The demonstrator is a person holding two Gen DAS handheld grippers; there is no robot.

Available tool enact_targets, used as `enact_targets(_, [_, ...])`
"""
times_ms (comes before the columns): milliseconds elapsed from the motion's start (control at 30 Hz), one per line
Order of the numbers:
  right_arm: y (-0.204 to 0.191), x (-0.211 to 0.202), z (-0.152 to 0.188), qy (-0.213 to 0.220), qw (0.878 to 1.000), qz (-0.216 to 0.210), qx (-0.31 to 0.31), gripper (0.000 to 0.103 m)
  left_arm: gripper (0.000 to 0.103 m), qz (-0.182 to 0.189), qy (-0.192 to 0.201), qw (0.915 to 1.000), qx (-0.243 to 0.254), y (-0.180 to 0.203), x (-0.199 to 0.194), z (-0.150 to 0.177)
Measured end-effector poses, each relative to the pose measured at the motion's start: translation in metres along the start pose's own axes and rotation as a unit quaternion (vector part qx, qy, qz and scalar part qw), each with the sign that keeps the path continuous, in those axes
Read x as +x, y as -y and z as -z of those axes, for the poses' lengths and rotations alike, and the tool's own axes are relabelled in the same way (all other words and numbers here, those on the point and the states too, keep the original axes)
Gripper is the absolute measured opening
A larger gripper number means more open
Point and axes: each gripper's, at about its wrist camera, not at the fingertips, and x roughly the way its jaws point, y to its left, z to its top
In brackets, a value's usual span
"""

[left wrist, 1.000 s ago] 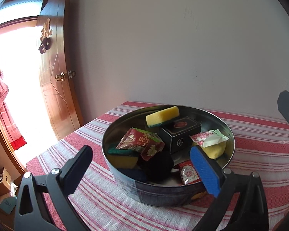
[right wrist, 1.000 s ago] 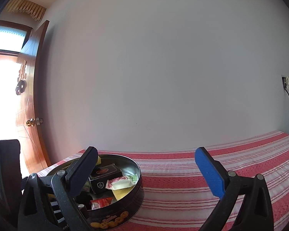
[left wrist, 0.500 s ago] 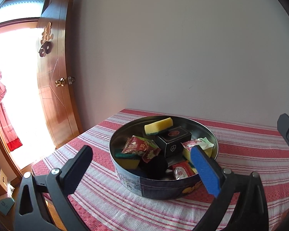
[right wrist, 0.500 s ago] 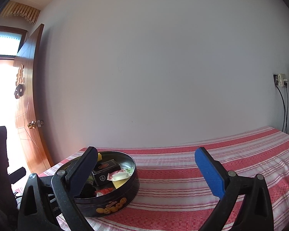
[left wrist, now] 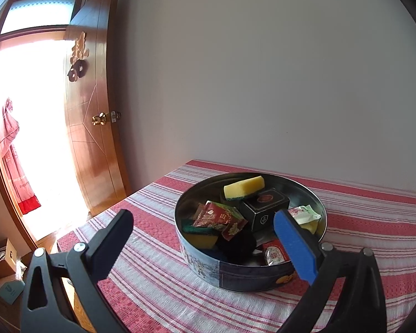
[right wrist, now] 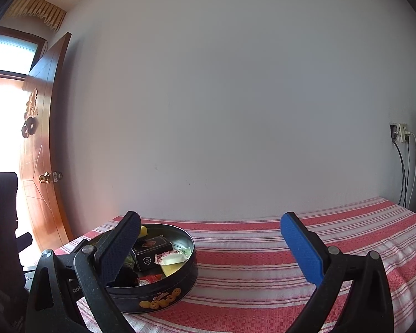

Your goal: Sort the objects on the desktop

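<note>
a round metal tin (left wrist: 252,274), dark-walled with a printed scene and gold biscuit motifs, its inside bright and reflective, stands on a woven tablecloth (right wrist: 263,272) of red and white stripes, near the table's left end. it is heaped with soft and boxy things: a yellow sponge wedge (left wrist: 244,188) with a green scouring face at the far side, a stiff black carton (left wrist: 264,208) at the middle, crinkled red foil packets (left wrist: 220,217) to its left over another green-and-yellow sponge (left wrist: 201,234), a white and green wrapped sweet (left wrist: 303,214) at the right, a small red packet (left wrist: 274,253) and a dark rounded lump (left wrist: 240,245) near the front wall. the left gripper (left wrist: 202,238) hangs just before the tin, its fingers spread wide and empty, one pad black and ribbed, the other blue. the right gripper (right wrist: 209,245) is likewise wide apart and holds nothing, its black finger (right wrist: 119,247) overlapping the tin's left rim in view. right of the tin the cloth runs bare to the far wall and the right edge. left of the table a wooden door (left wrist: 93,116) stands open.
</note>
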Motion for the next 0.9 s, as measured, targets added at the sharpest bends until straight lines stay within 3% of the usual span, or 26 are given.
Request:
enact_targets(400, [-0.011, -0.004, 0.0, 0.002, 1.0, -0.005, -0.017, 0.102, 0.103, -0.017, -0.001, 0.9998, -0.003, -0.006, 0.002, 0.0])
enact_targets(900, [0.003, -0.004, 0.002, -0.006, 1.0, 0.004, 0.002, 0.102, 0.102, 0.014, -0.016, 0.9998, -0.006, 0.002, 0.006, 0.001])
